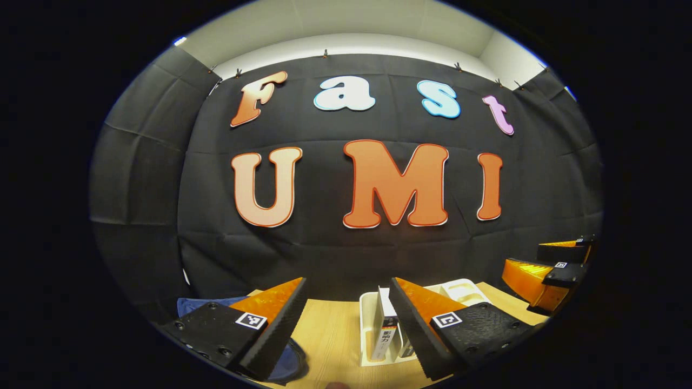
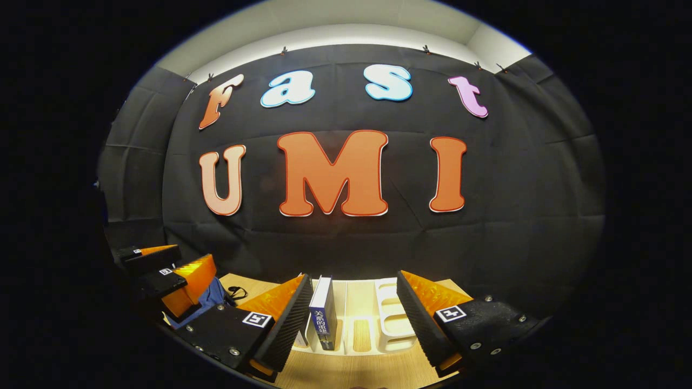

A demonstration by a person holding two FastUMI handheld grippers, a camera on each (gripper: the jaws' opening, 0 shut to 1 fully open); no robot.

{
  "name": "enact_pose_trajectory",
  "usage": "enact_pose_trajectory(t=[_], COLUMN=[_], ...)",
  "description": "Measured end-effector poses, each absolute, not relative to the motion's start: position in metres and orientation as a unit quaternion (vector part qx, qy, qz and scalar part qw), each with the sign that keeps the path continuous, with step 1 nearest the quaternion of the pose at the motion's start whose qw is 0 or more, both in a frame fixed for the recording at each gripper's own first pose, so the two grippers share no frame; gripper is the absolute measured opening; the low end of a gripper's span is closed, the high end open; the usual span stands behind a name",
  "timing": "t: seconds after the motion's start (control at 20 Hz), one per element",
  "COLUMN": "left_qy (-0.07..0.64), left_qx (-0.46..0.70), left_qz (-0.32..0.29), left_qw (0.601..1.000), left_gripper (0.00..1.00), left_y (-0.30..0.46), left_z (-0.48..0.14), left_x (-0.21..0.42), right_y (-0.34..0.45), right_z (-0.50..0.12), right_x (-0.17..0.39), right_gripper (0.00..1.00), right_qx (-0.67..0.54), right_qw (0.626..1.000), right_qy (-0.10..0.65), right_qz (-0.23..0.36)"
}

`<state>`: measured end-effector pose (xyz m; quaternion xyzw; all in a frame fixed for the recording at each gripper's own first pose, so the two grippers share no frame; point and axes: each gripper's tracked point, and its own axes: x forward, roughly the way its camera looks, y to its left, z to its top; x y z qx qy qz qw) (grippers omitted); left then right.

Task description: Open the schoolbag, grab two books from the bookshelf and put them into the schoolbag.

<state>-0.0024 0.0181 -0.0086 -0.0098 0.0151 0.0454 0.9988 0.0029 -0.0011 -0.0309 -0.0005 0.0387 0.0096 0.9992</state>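
Both claws, left claw and right claw, gape empty; start with the schoolbag (blue, left), gripping its zipper squarely.

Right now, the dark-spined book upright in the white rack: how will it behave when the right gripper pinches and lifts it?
The dark-spined book looks like a stiff, fairly thick volume, so probably rigid and moderately heavy. It stands narrow and tall in the white rack with free slot space to its right, so a sideways nudge may tip it. The right gripper is open around it; its cover might be slick.
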Motion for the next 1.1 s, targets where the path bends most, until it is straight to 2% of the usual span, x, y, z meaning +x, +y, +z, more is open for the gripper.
enact_pose_trajectory(t=[0.05,0.25,0.3,0.35,0.45,0.5,0.55,0.6,0.65,0.85,0.9,0.95,1.0,1.1], left_qy=[0.014,0.011,0.01,0.014,0.028,0.034,0.041,0.049,0.058,0.098,0.115,0.131,0.152,0.194], left_qx=[-0.013,-0.01,-0.012,-0.014,-0.015,-0.017,-0.018,-0.017,-0.014,0.033,0.052,0.072,0.09,0.145], left_qz=[0.051,0.071,0.076,0.082,0.097,0.104,0.111,0.116,0.122,0.137,0.135,0.13,0.125,0.119], left_qw=[0.999,0.997,0.997,0.996,0.995,0.994,0.993,0.992,0.991,0.985,0.983,0.98,0.976,0.963], left_gripper=[0.95,0.95,0.99,0.95,0.95,0.99,0.99,0.99,0.95,0.99,0.95,0.99,0.95,0.95], left_y=[0.018,0.024,0.025,0.026,0.03,0.031,0.032,0.034,0.036,0.054,0.059,0.064,0.069,0.085], left_z=[-0.008,-0.008,-0.007,-0.009,-0.016,-0.017,-0.021,-0.023,-0.028,-0.045,-0.053,-0.059,-0.067,-0.077], left_x=[-0.002,-0.001,-0.002,-0.002,-0.007,-0.01,-0.011,-0.014,-0.017,-0.032,-0.036,-0.042,-0.047,-0.061], right_y=[-0.002,-0.01,-0.012,-0.014,-0.017,-0.019,-0.021,-0.022,-0.023,-0.026,-0.027,-0.03,-0.031,-0.037], right_z=[-0.031,-0.035,-0.036,-0.039,-0.042,-0.042,-0.044,-0.047,-0.05,-0.06,-0.063,-0.065,-0.066,-0.07], right_x=[0.004,0.009,0.011,0.011,0.012,0.013,0.014,0.015,0.016,0.017,0.018,0.02,0.021,0.025], right_gripper=[0.94,0.94,0.94,0.94,0.94,0.94,0.94,0.94,0.94,0.94,0.94,0.94,0.94,0.94], right_qx=[-0.001,-0.007,-0.008,-0.01,-0.011,-0.01,-0.007,-0.006,-0.004,0.0,-0.002,-0.004,-0.005,-0.007], right_qw=[0.999,0.999,0.998,0.998,0.997,0.997,0.996,0.996,0.995,0.993,0.993,0.993,0.993,0.994], right_qy=[0.039,0.042,0.043,0.046,0.047,0.047,0.048,0.049,0.051,0.059,0.061,0.064,0.066,0.068], right_qz=[0.013,0.029,0.036,0.042,0.056,0.063,0.07,0.077,0.084,0.1,0.101,0.098,0.095,0.083])
